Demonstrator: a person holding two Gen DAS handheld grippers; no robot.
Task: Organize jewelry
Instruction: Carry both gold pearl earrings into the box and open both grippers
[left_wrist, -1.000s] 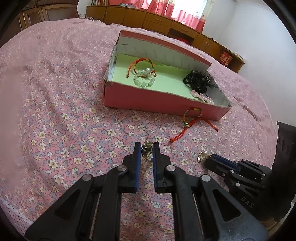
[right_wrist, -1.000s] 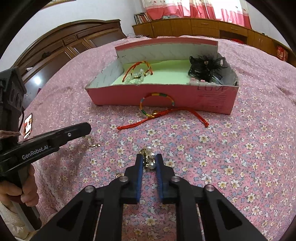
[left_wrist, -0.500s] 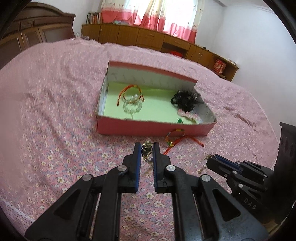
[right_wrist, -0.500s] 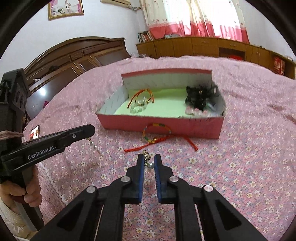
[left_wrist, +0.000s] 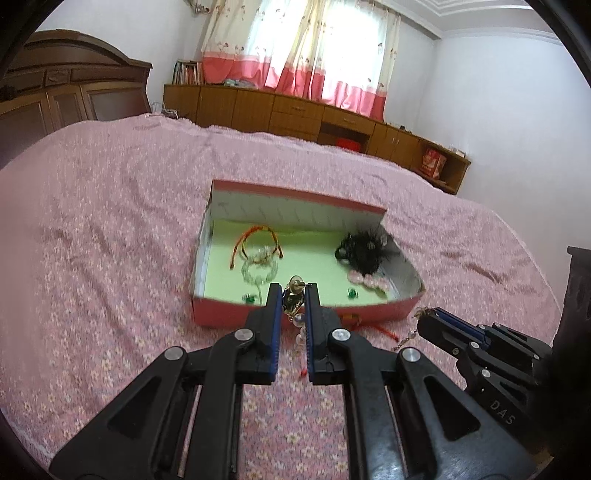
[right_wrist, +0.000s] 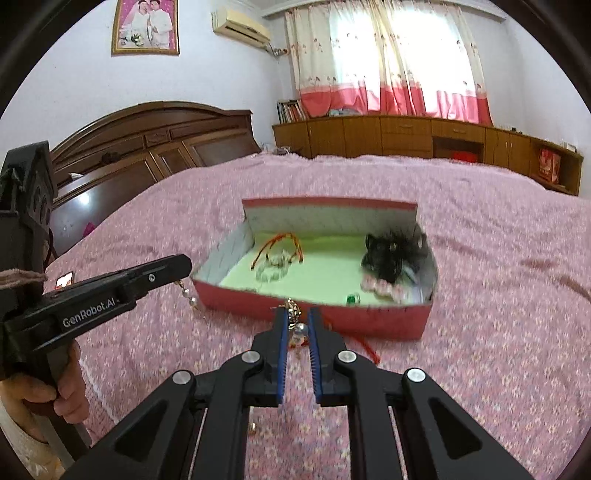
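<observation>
- The left gripper (left_wrist: 291, 295) pinches a dangling earring (left_wrist: 293, 295), and the right gripper (right_wrist: 295, 319) clamps a second pearl earring (right_wrist: 294, 314); both sets of jaws are nearly closed on their pieces, held above the pink flowered bedspread (left_wrist: 110, 258).
- The open pink box (left_wrist: 288, 317) lies straight ahead of both grippers, its long side running left to right across the view, its near wall just beyond the fingertips.
- Judged from both views, neither hand is clearly nearer; each must clear that near wall to reach the green floor.
- Inside already: a red cord bracelet (left_wrist: 258, 240), a clear bead bracelet (left_wrist: 258, 271), a black hair tie (left_wrist: 364, 251), a pink bead bracelet (left_wrist: 367, 280).
- A red string bracelet (right_wrist: 364, 345) lies on the bedspread just before the box, below the path.
</observation>
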